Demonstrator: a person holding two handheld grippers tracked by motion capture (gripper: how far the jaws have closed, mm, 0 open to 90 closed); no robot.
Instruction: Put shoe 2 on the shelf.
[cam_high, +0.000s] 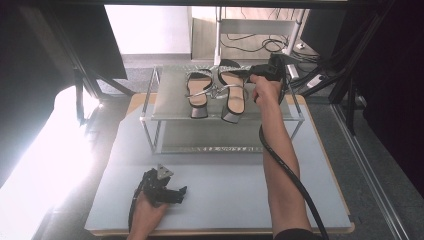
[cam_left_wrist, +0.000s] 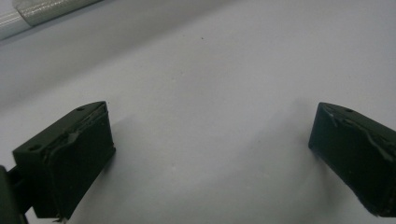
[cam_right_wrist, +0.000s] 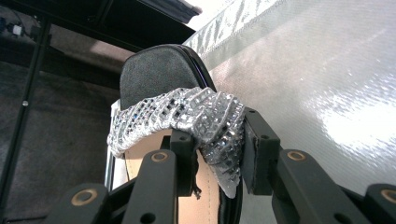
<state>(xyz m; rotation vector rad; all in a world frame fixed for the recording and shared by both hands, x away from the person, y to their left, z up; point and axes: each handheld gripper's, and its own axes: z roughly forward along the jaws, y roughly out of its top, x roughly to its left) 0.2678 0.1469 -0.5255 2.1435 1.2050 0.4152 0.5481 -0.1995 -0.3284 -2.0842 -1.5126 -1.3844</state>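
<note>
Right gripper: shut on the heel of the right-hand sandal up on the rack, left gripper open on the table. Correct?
Not the heel. The right gripper is shut on the sequined toe strap of the right-hand sandal on the rack, as the right gripper view shows. The left gripper is indeed open on the table.

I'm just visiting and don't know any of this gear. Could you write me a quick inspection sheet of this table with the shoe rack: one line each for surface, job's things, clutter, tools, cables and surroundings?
Surface: grey table top, bare around the rack.
Job's things: two silver-strapped sandals, the left sandal and the right sandal, lie side by side on the top shelf of the metal rack.
Clutter: nothing seen.
Tools: right tool is shut on the right sandal's sparkly toe strap; left tool rests low on the table, jaws wide open, nothing between them.
Cables: a thick black cable runs along the right forearm; loose wires lie on the floor behind.
Surroundings: black frame posts and dark curtains at both sides, bright glare at left.
</note>
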